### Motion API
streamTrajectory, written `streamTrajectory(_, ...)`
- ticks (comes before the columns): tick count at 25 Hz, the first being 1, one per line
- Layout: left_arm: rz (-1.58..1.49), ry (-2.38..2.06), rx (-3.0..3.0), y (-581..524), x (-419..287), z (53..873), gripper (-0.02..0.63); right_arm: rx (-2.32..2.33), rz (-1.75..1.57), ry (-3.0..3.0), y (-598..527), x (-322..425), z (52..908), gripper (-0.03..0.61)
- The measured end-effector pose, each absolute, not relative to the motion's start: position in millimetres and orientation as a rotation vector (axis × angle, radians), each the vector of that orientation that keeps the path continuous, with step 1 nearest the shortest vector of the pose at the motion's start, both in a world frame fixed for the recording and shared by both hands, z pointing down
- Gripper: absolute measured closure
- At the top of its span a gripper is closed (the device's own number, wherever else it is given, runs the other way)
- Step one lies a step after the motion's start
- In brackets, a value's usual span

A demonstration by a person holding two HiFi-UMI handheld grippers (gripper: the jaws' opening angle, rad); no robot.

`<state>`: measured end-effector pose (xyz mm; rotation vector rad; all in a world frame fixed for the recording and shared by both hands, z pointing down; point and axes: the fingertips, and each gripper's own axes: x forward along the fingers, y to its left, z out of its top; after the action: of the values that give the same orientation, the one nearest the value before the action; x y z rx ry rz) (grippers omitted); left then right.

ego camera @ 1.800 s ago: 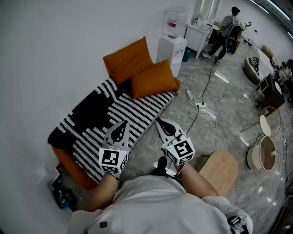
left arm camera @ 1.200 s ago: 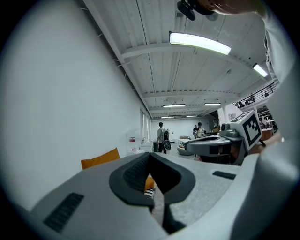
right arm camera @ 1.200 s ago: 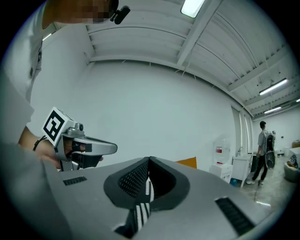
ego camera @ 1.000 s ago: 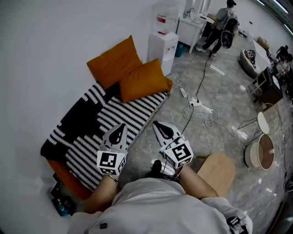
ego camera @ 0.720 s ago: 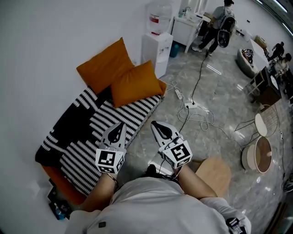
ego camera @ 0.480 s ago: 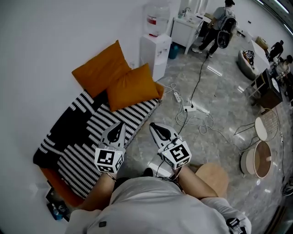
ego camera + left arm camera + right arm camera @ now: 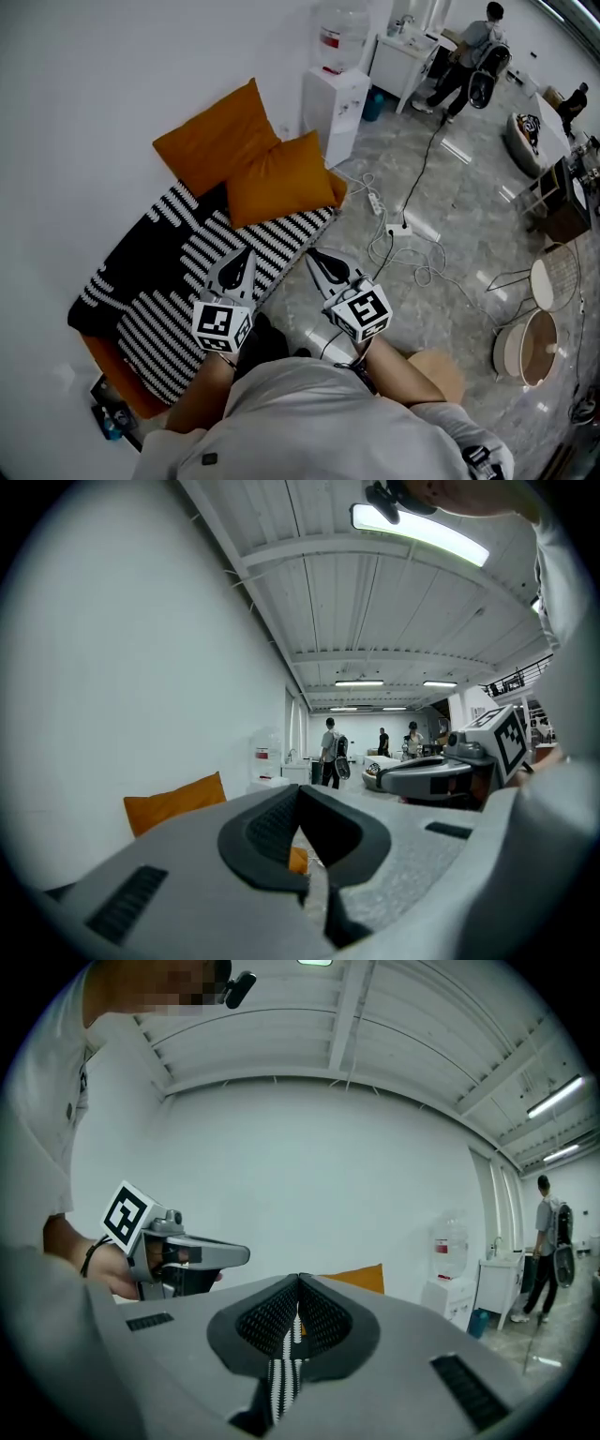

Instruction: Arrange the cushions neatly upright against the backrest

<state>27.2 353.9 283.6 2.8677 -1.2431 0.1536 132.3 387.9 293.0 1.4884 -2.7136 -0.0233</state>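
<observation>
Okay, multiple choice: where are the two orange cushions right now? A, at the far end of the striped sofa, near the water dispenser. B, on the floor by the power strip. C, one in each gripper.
A: the rear orange cushion and the front orange cushion sit at the far end of the striped sofa, close to the water dispenser.

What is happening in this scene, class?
A person holds the left gripper and right gripper, both shut and empty, beside a striped sofa. Two orange cushions sit at its far end: the back cushion leans on the wall, the front cushion lies tilted in front of it. Neither gripper touches them.
</observation>
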Motion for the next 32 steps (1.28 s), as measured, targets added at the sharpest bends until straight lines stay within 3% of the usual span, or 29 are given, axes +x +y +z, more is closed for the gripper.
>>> streamTrajectory(11, 0.146, -1.310, 2.814, 265.4, 1.8, 291.5, 0.604, 1.389, -0.024, -2.764, 291.5, 104.8, 294.7, 0.554)
streamTrajectory(22, 0.144, -1.330, 2.807, 158.3, -67.1, 283.0, 0.604, 1.304, -0.053, -2.807, 169.8, 21.7, 280.6, 0.554)
streamTrajectory(32, 0.133, -1.342, 2.759, 112.5, -100.5, 294.2, 0.604, 1.245, 0.002, -2.798, 121.9, -11.3, 292.0, 0.554)
